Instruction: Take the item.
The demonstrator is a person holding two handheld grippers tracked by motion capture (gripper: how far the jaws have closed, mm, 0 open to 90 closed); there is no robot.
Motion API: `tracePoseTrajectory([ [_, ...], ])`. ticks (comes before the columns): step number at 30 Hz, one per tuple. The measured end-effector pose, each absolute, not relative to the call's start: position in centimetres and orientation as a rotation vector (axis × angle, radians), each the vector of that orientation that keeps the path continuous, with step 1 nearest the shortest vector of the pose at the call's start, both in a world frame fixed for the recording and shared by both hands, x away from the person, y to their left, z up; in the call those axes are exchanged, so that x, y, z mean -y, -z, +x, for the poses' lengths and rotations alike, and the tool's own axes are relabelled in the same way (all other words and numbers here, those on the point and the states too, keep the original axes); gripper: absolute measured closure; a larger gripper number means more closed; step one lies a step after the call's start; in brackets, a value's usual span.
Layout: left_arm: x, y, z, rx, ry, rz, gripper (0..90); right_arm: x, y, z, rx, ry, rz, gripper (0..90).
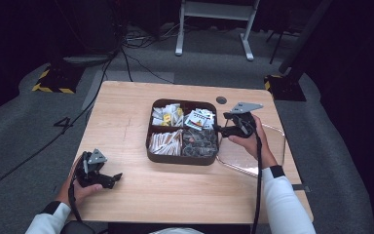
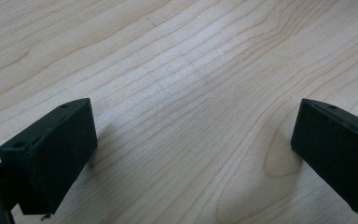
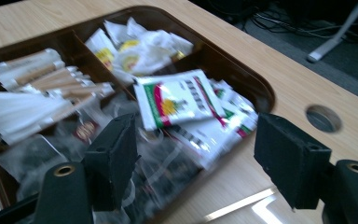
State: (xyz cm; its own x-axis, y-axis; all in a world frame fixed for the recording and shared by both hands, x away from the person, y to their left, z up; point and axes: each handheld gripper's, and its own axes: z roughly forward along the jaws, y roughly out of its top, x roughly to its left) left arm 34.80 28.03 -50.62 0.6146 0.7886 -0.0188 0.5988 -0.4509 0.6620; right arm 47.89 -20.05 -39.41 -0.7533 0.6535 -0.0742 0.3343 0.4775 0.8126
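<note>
A dark brown divided tray sits mid-table, holding white sachets, red-and-green printed packets, paper stick packets and dark wrapped packets. My right gripper hovers at the tray's right rim, open, nothing between its fingers. In the right gripper view that gripper frames the printed packets and dark packets inside the tray. My left gripper rests low near the table's front left corner, open. In the left gripper view it spans bare wood.
A clear plastic lid or tray lies at the table's right edge, under the right hand. A round cable hole is behind the brown tray. Cables and stand legs cover the floor beyond the table.
</note>
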Motion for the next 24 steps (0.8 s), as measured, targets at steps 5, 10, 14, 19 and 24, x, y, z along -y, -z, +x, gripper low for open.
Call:
tracePoseTrajectory([
  [5, -28.0, 50.6, 34.8, -1.086, -0.390, 2.204, 0.5, 17.4, 39.5, 48.9, -2.389, -1.165, 0.804, 29.7],
  [10, -28.0, 50.6, 34.8, -1.086, -0.388, 2.203, 0.5, 15.2, 39.9, 50.0, -2.431, -1.113, 0.782, 28.8],
  [14, -28.0, 50.6, 34.8, -1.085, -0.390, 2.204, 0.5, 13.8, 40.6, 50.7, -2.463, -1.079, 0.782, 28.3],
  [19, -28.0, 50.6, 34.8, -1.085, -0.389, 2.203, 0.5, 12.3, 41.5, 51.4, -2.495, -1.050, 0.778, 27.5],
  [24, -28.0, 50.6, 34.8, -1.086, -0.388, 2.204, 0.5, 11.4, 42.1, 52.0, -2.508, -1.021, 0.787, 25.8],
])
